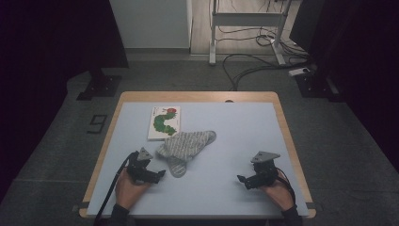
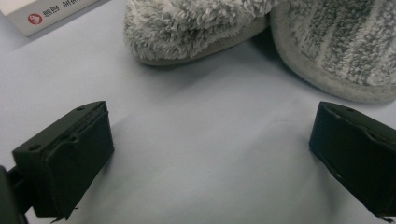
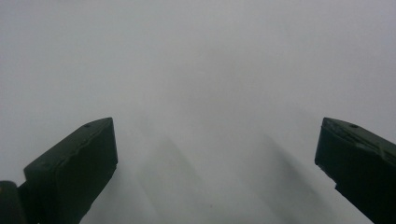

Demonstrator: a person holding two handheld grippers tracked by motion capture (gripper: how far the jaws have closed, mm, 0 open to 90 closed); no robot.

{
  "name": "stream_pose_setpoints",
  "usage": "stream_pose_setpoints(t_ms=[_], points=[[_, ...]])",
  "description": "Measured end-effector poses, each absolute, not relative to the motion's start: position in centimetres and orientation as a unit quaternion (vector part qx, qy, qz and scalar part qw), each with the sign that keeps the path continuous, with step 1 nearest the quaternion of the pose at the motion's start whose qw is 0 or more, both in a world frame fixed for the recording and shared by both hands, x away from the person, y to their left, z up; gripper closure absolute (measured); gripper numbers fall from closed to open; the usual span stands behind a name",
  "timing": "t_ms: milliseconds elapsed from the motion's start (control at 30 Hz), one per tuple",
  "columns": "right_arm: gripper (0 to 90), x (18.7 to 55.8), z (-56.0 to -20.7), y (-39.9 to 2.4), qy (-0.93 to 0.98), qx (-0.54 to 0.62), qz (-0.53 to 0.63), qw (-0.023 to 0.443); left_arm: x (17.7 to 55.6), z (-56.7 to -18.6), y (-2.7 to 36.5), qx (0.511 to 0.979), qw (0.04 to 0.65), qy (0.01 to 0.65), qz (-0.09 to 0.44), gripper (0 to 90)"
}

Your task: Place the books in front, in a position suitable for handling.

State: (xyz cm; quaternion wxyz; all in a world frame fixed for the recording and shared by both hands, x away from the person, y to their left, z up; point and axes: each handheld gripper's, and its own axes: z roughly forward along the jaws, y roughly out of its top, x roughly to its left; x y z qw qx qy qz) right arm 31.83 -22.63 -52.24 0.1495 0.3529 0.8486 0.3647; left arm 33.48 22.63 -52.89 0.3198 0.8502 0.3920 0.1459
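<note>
A pair of fluffy grey striped socks (image 1: 186, 145) lies crumpled near the middle of the pale blue mat. My left gripper (image 1: 160, 173) rests low on the mat just left of the socks' lower end, jaws wide apart with nothing between them. Seen along its jaws, my left gripper (image 2: 210, 154) faces bare mat, with the fuzzy socks (image 2: 261, 32) a short way beyond the tips. My right gripper (image 1: 241, 180) sits at the front right of the mat, well apart from the socks. In its own view my right gripper (image 3: 215, 154) is open over plain mat.
A picture book (image 1: 164, 122) with a green caterpillar on its cover lies flat behind and left of the socks; its white edge (image 2: 46, 14) has red print. The wooden table rim (image 1: 287, 127) borders the mat. Cables and a desk frame (image 1: 244, 28) stand on the floor beyond.
</note>
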Motion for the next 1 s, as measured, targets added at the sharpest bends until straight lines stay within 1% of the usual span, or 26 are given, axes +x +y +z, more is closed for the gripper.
stream_pose_setpoints(t_ms=[233, 1000], points=[[0.0, 32.4, -51.5, -21.6, 0.853, 0.336, 0.372, 0.148, 33.5, -52.9, 22.6, 0.850, 0.319, 0.392, 0.146, 0.0], [0.0, 34.9, -49.3, -16.1, 0.871, 0.278, 0.382, 0.132, 33.5, -52.9, 22.6, 0.850, 0.320, 0.392, 0.146, 0.0]])
